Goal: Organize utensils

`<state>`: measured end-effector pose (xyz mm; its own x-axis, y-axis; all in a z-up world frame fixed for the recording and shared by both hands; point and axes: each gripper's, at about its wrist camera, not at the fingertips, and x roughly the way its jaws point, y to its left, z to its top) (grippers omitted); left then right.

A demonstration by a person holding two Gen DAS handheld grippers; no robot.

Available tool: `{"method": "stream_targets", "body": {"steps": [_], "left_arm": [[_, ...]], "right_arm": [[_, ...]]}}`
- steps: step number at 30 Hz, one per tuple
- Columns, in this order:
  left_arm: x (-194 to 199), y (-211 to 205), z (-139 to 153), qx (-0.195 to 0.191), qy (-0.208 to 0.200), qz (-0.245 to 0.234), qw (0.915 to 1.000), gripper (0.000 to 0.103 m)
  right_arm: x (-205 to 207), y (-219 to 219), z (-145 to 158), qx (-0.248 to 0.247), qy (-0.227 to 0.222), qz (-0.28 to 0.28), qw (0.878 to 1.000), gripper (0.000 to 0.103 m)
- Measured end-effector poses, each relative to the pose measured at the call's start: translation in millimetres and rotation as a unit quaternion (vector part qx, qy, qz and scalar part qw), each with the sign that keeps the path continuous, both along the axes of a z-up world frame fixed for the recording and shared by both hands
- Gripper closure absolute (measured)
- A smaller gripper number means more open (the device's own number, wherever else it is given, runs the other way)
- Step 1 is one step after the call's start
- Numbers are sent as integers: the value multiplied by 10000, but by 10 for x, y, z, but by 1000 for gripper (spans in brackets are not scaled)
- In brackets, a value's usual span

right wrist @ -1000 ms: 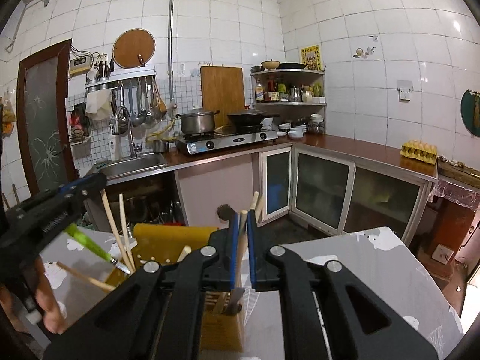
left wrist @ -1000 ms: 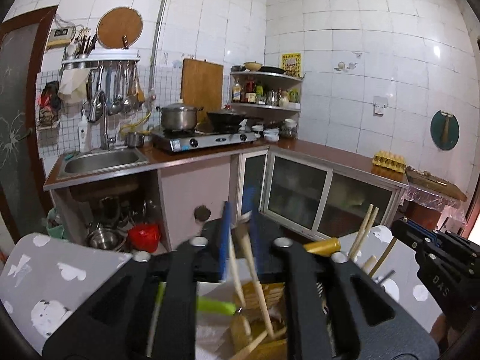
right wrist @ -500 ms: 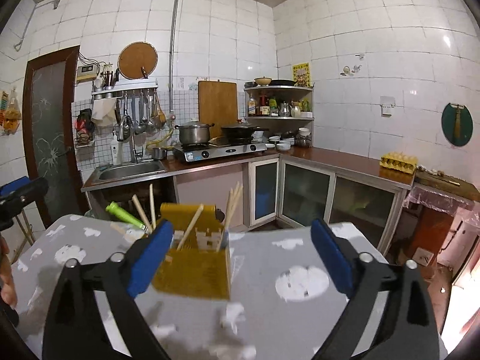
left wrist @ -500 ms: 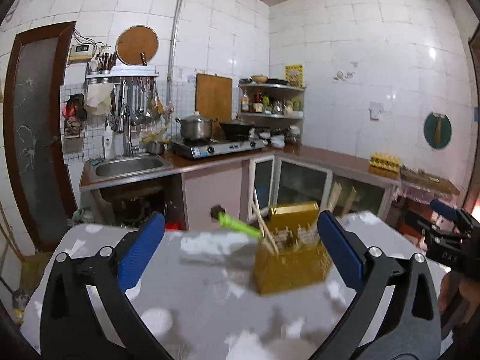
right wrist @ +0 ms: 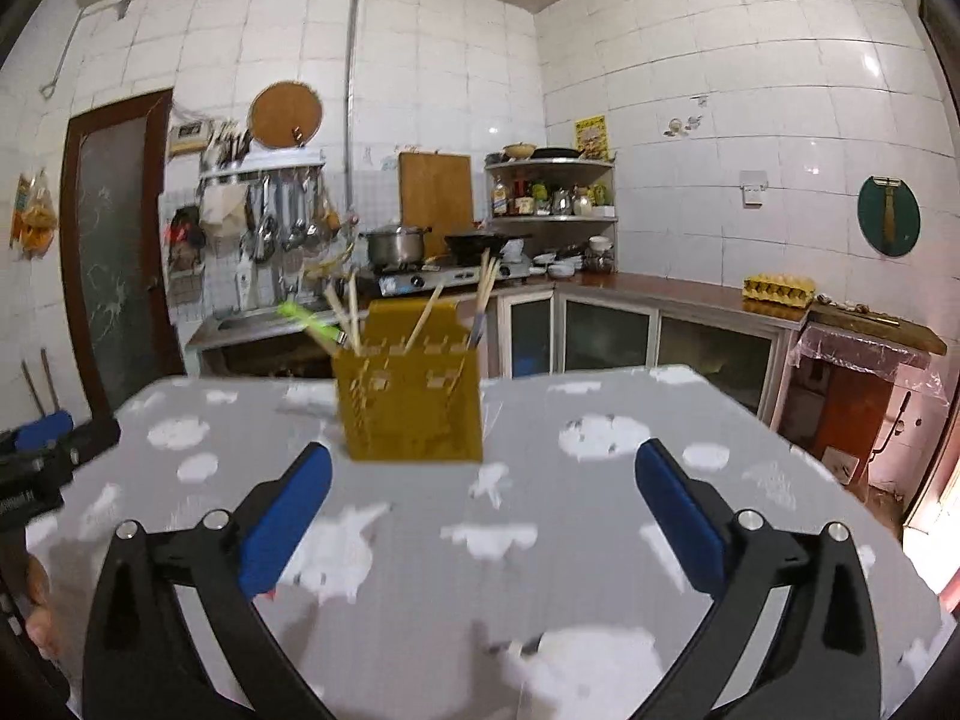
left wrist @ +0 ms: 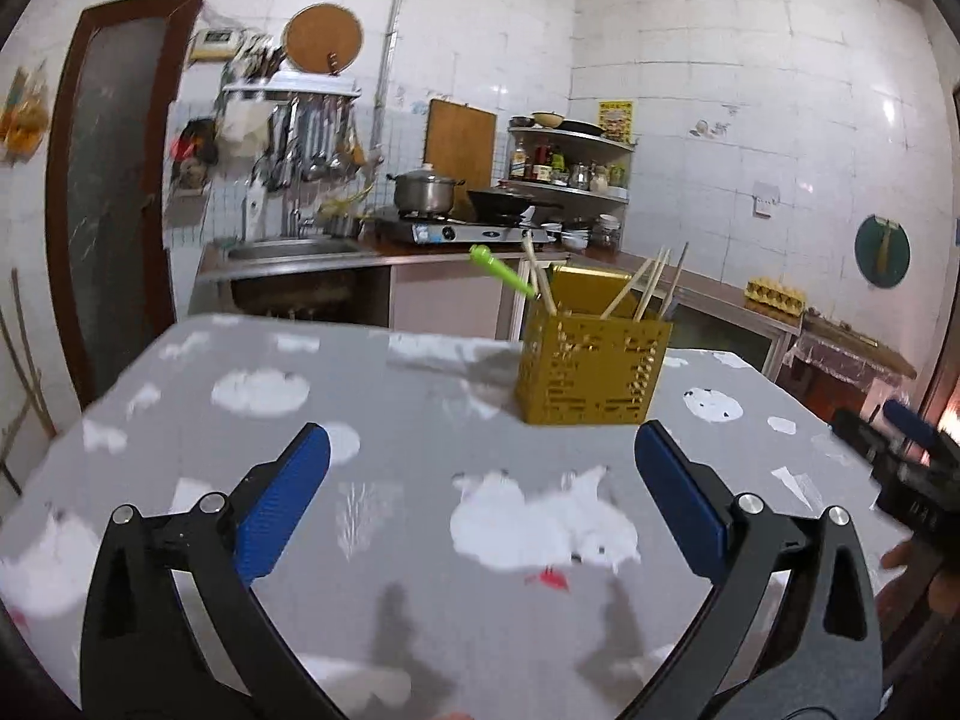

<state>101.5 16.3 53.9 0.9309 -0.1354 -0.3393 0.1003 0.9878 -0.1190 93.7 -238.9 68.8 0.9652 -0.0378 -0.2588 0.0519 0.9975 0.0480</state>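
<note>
The yellow holder (left wrist: 594, 369) stands upright on the grey surface (left wrist: 420, 480), a little right of centre in the left wrist view and left of centre in the right wrist view (right wrist: 414, 402). Chopsticks (left wrist: 645, 288) and a green-handled tool (left wrist: 501, 267) lean out of its top, so the utensils look gathered already.

The left gripper (left wrist: 480, 504) is spread wide, with only bare cloth between its blue fingers (left wrist: 282, 504). The right gripper (right wrist: 480, 510) has just been opening, and it too stands released with nothing between its fingers (right wrist: 285, 510). Each gripper shows at the edge of the other's view, low right (left wrist: 906, 468) and low left (right wrist: 42, 456), well apart from the holder.

The step in hand reads as drawing clear once the sticks are dropped in. To do it well, pull straight away from the holder with the fingers spread, so no pad snags a leaning stick or tips the light basket. A last look that nothing lies loose on the cloth would be wise; I see nothing loose, though the frames are blurred.

Room is generous: the surface in the lower half of both views is bare. Its far edge lies just behind the holder, so any nudge should not push that way.
</note>
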Motion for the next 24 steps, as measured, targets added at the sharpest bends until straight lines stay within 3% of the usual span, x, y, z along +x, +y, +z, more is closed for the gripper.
{"method": "stream_targets", "body": {"steps": [3, 7, 12, 24], "left_arm": [[-77, 40, -143, 89, -73, 143, 9998, 5], [-180, 55, -286, 258, -182, 336, 9989, 5], [-290, -50, -491, 566, -326, 328, 9973, 5], [-344, -73, -463, 614, -464, 296, 9966, 5]], "right_arm": [[-72, 77, -207, -166, 0, 46, 9999, 4], [-147, 86, -410, -37, 35, -4, 10000, 4], [-234, 46, -451, 51, -142, -103, 9998, 4], [-242, 57, -475, 65, -150, -81, 9998, 4]]}}
